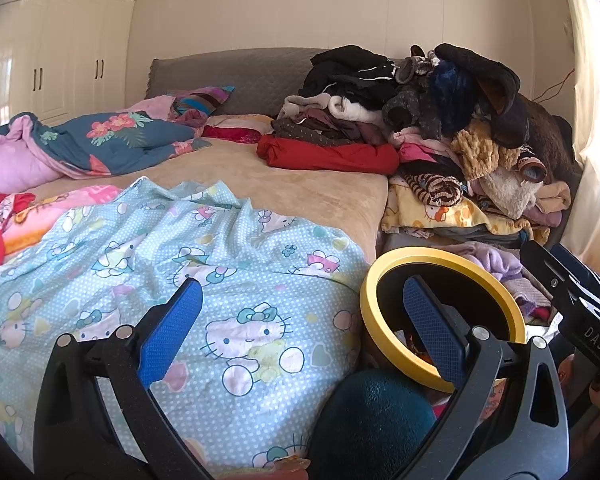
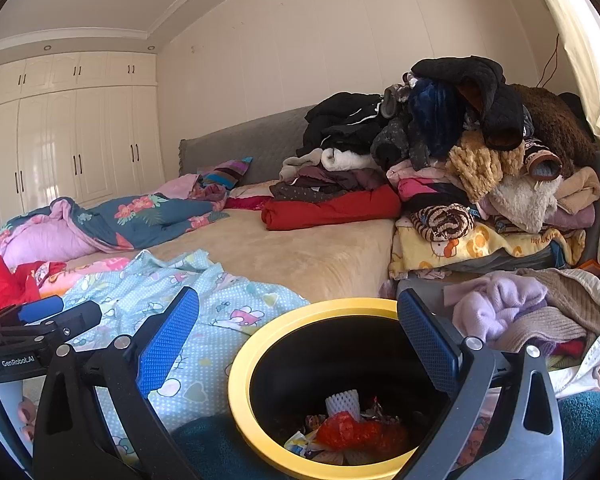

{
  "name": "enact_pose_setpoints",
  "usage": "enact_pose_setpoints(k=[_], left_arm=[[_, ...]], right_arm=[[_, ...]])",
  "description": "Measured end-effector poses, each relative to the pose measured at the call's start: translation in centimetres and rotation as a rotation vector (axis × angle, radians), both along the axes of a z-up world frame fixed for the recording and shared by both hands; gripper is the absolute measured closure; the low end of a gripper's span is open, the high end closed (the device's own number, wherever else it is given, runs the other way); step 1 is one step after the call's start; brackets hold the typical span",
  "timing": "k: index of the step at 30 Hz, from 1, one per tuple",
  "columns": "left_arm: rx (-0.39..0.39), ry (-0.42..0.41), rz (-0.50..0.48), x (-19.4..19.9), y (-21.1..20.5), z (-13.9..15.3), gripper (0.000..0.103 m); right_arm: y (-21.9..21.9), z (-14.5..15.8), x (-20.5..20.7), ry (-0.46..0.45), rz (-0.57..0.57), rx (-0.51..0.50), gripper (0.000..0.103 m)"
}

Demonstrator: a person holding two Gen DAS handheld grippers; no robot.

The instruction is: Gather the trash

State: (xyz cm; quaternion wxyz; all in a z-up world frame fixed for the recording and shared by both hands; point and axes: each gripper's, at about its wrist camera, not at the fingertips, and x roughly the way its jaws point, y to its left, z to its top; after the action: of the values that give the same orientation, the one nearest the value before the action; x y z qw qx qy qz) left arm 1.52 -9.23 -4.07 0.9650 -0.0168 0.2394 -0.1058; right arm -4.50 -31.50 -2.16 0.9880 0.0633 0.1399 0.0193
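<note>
Both claws are hanging wide open and holding nothing: the left gripper (image 1: 300, 322) is spreading its two blue pads over the bed's near edge, one pad above the cartoon-cat sheet (image 1: 204, 280) and the other in front of the bin (image 1: 380, 340); the right gripper (image 2: 298, 336) is straddling that same bin (image 2: 244, 400), its two pads standing either side of the yellow rim. One bin is sitting just beside the bed's (image 2: 320, 256) near right corner, black inside, and trash (image 2: 356, 432) is lying at its bottom: one white foam net sleeve, one red crinkled wrapper and a few smaller scraps too jumbled to count. One big pile of clothes (image 2: 460, 152) is leaning against the headboard at the bed's far right corner. One floral quilt (image 2: 132, 216) is lying bunched along the far left edge. A second, smaller heap of knitwear (image 2: 540, 312) is sitting right of the bin.
</note>
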Motion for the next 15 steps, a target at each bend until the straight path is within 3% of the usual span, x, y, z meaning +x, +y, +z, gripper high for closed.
enact_pose_setpoints(k=[15], left_arm=[[-0.001, -0.001, -0.002, 0.02, 0.09, -0.01, 0.011]], right_arm=[[-0.07, 0.06, 0.05, 0.000, 0.001, 0.000, 0.006]])
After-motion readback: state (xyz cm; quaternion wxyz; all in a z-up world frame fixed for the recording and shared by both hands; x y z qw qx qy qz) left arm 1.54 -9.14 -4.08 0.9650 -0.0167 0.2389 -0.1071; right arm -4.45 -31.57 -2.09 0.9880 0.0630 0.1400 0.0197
